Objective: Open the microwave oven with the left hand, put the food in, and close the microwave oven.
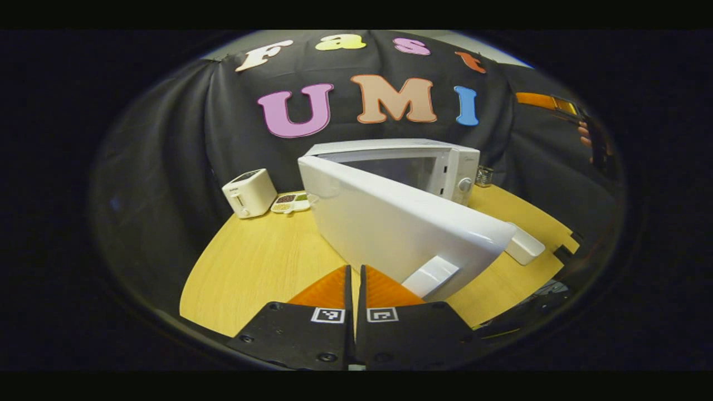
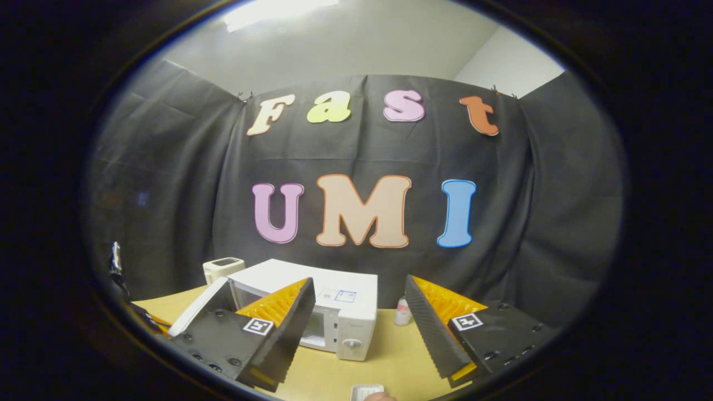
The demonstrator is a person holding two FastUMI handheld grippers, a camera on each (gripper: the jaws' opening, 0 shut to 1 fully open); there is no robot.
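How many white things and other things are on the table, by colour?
White: 3, the microwave, the toaster and the tray.
Pink and white: 1, the bottle.
Shiny silver: 1, a small thing behind the microwave.
Total: 5.

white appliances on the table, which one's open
The microwave: its door is swung out toward the left gripper. The small toaster to its left has no door.

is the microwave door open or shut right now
Open. In the left gripper view the microwave door swings out from the microwave, baring the cavity; the closed left gripper sits near the door, not gripping it.
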